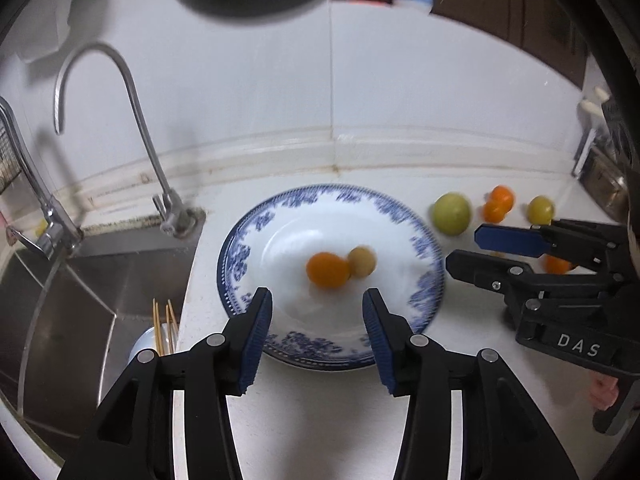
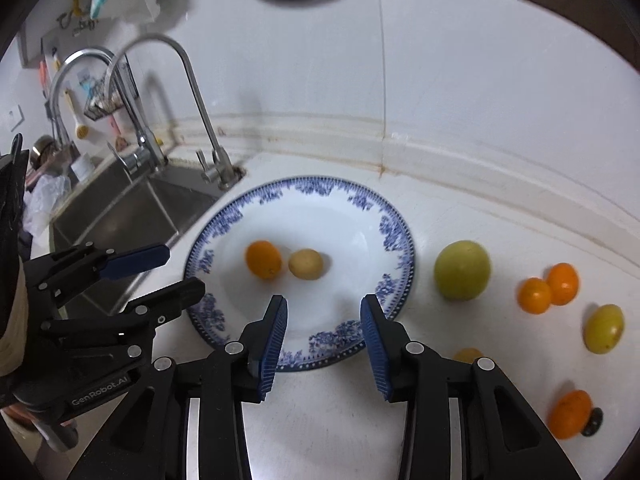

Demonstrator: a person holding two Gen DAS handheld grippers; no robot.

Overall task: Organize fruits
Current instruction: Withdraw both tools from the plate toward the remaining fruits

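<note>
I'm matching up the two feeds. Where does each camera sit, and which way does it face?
Left wrist: on the left gripper, looking down at the blue-rimmed plate; right gripper at right.
Right wrist: on the right gripper, same plate; left gripper at left.
Shared: plate, orange fruit, green fruit, faucet.

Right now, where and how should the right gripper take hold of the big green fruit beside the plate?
Grip the big green fruit across its widest middle, coming from above and in front with the right gripper opened wider. It is round, stands apart from the plate and the oranges, so both flanks are free.

left gripper (image 1: 316, 308) empty, right gripper (image 2: 323, 314) empty
</note>
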